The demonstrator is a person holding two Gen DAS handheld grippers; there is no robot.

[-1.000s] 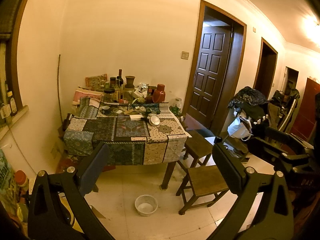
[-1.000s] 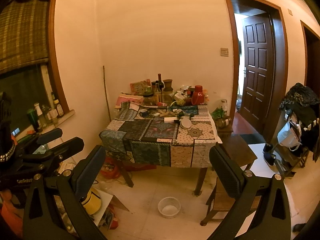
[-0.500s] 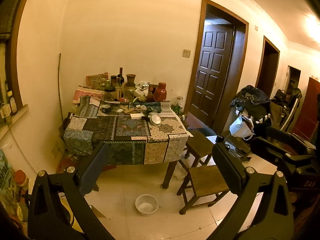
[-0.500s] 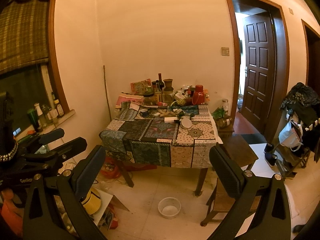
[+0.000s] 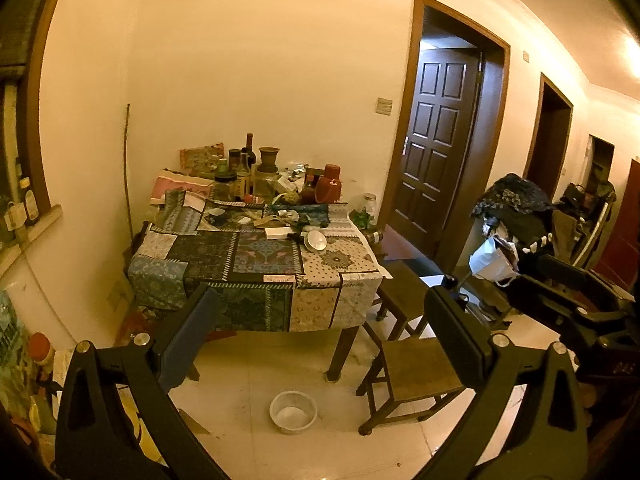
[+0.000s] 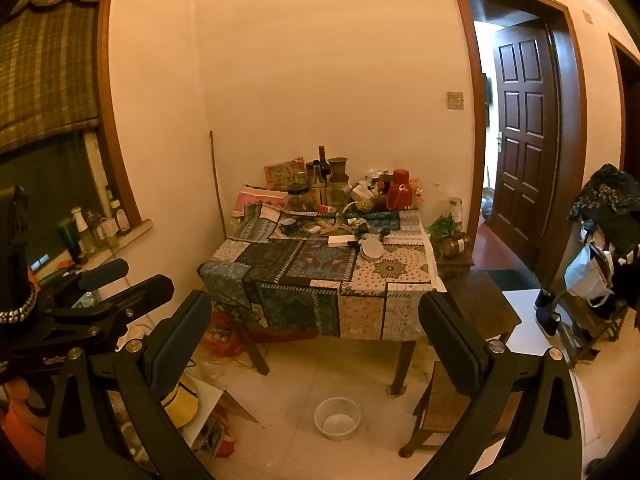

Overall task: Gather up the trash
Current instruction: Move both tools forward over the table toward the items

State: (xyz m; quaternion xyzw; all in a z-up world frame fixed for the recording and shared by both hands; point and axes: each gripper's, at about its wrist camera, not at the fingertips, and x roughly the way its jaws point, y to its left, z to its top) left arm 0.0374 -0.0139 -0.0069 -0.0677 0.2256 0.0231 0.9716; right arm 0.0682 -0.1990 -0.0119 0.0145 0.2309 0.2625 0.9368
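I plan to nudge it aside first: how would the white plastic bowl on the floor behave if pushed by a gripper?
The white plastic bowl looks thin and empty, so probably light. On the smooth tile floor it would likely slide easily. Its broad base suggests that it is unlikely to tip.

Both wrist views face the distant table (image 5: 256, 256) from side-by-side spots
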